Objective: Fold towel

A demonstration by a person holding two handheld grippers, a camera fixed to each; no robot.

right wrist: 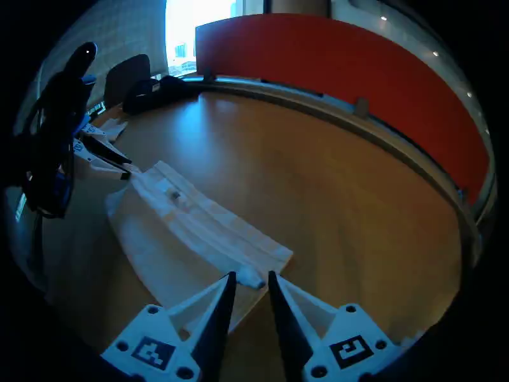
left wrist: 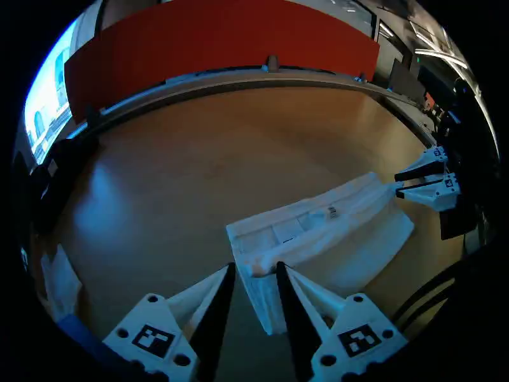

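**Left gripper view.** The left gripper (left wrist: 254,283) is nearest, at the bottom edge. Its fingers are closed on a bunched corner of the towel (left wrist: 318,235), one finger on each side of the fabric.

The towel is white and lies on the wooden worktop (left wrist: 191,165), running from this corner away to the right. Its top layer is doubled over lengthwise and stands up as a soft ridge. The lower layer lies flat on the wood and shows past the ridge on the right. A small tag (left wrist: 332,211) sits on the top layer, about midway along.

At the far end, the right gripper (left wrist: 398,183) pinches the opposite corner between its fingers. A loose white cloth (left wrist: 60,280) lies at the far left of the worktop, well apart from the towel. A red panel (left wrist: 223,44) stands behind the rear edge of the worktop.

**Right gripper view.** The right gripper's fingers are nearest, clamped on a small wad of towel corner. The towel runs away to the upper left, with the folded strip on the right and the flat lower layer on the left.

At its far corner, the left gripper's fingers grip the fabric. A person's arm (right wrist: 54,146), dark against the light, is behind that gripper. Farther back are a chair (right wrist: 127,73) and a bright window (right wrist: 197,32). The red panel runs along the right side.
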